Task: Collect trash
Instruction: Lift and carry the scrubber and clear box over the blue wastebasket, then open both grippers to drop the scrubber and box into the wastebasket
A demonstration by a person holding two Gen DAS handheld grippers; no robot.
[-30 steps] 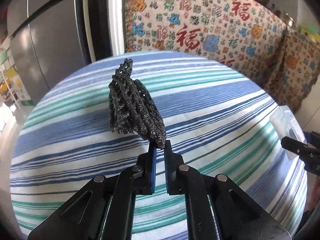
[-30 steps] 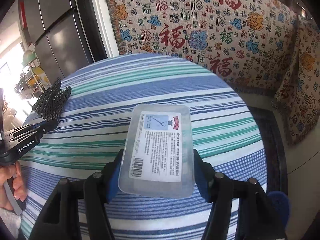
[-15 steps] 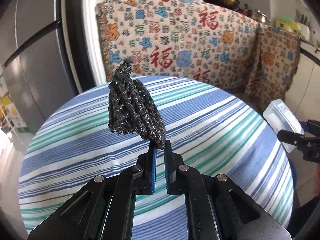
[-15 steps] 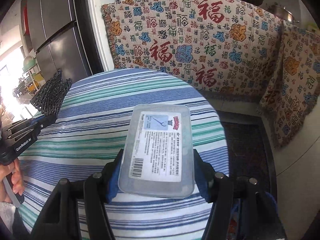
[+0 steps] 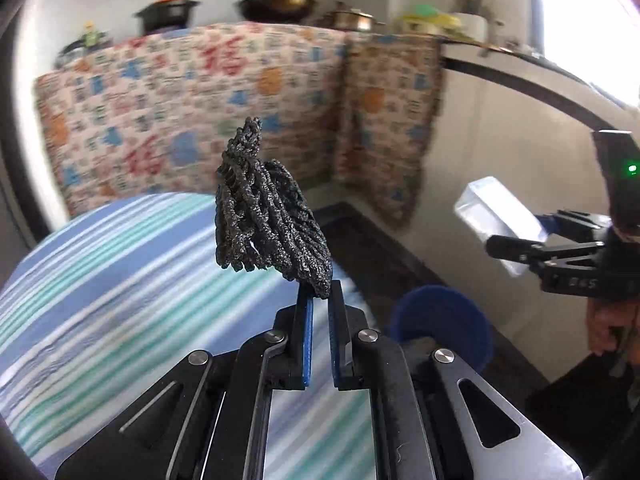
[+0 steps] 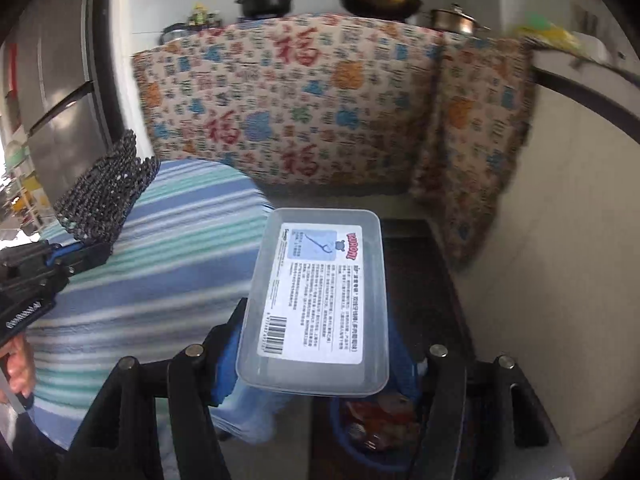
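Two grippers holding trash near the bin

The left gripper point(image 5: 319, 294) is pinching a black mesh scrap point(image 5: 269, 208) above the striped table's point(image 5: 120, 280) edge; the right gripper point(image 6: 320, 344) is clamping a clear plastic box point(image 6: 320, 300) over the blue bin point(image 6: 372, 440).

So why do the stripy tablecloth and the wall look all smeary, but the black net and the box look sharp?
Left wrist view: the striped tablecloth and patterned blanket are streaked with motion blur, while the black mesh in the left gripper is crisp. Right wrist view: same smear behind the sharp clear plastic box; the window edge glares white.
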